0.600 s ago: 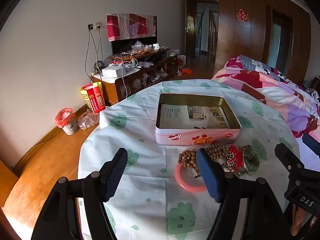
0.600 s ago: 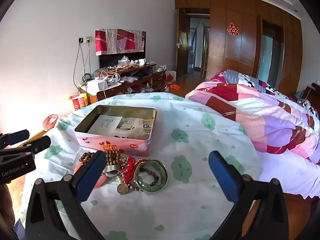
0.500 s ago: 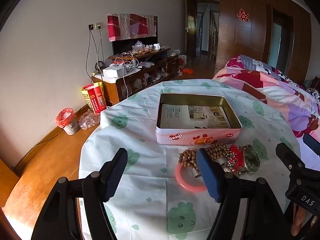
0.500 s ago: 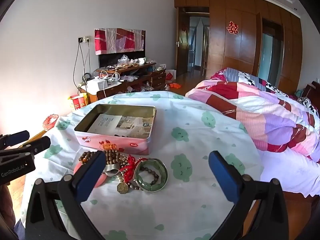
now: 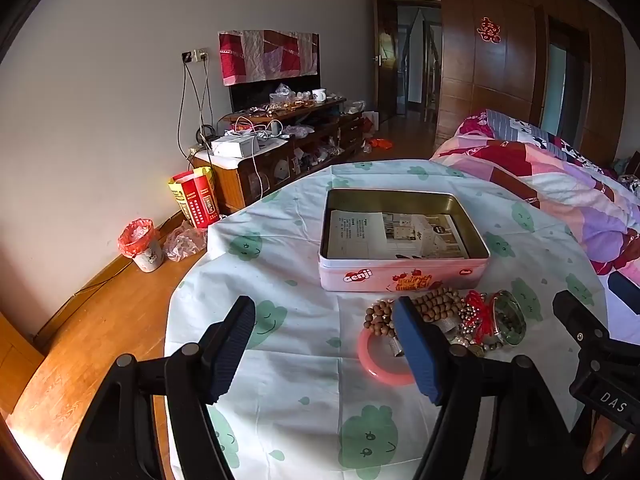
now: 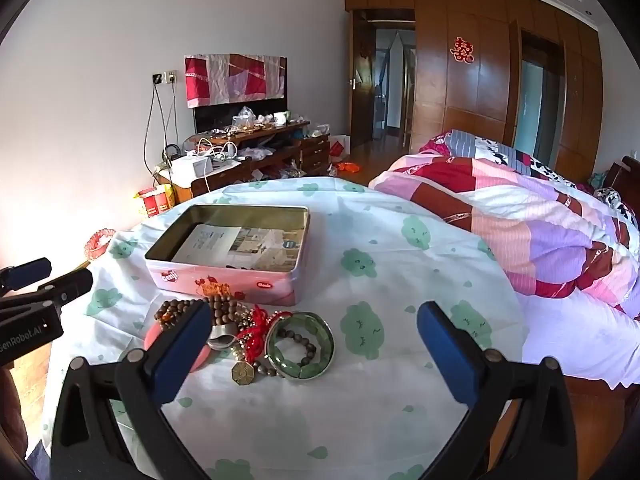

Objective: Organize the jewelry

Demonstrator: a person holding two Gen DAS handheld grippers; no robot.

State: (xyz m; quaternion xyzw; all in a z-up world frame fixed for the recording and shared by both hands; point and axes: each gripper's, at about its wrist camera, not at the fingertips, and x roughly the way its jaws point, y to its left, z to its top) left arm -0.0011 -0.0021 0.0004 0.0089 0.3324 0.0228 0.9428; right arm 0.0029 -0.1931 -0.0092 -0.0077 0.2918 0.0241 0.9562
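while both tools hang above the round tabletop with its white cloth of green cloud faces, the left hand-held gripper has its 2 blue-padded fingers spread wide and grips nothing; its right finger covers part of the jewelry pile in its own view. the right hand-held gripper is also spread wide and holds nothing, with the pile lying between its fingers, nearer the left one

the jewelry sits in 1 heap just in front of the pink tin, close to the tin's near wall, whether touching it i cannot tell. the tin is open, lidless, and a printed leaflet lies flat on its bottom. in the heap: a pink bangle at the left, brown wooden beads strung in loops lying partly over it, a red knotted cord in the middle, a green jade-like bangle at the right with a dark bead bracelet lying inside its ring, and a brass octagonal coin at the near edge. silvery pieces lie among them, too tangled to name

a quilted bed in pink, red and purple stands just beside the tabletop on the right. a cluttered wooden cabinet lines the far wall, and a red-lined bin stands on the wood floor
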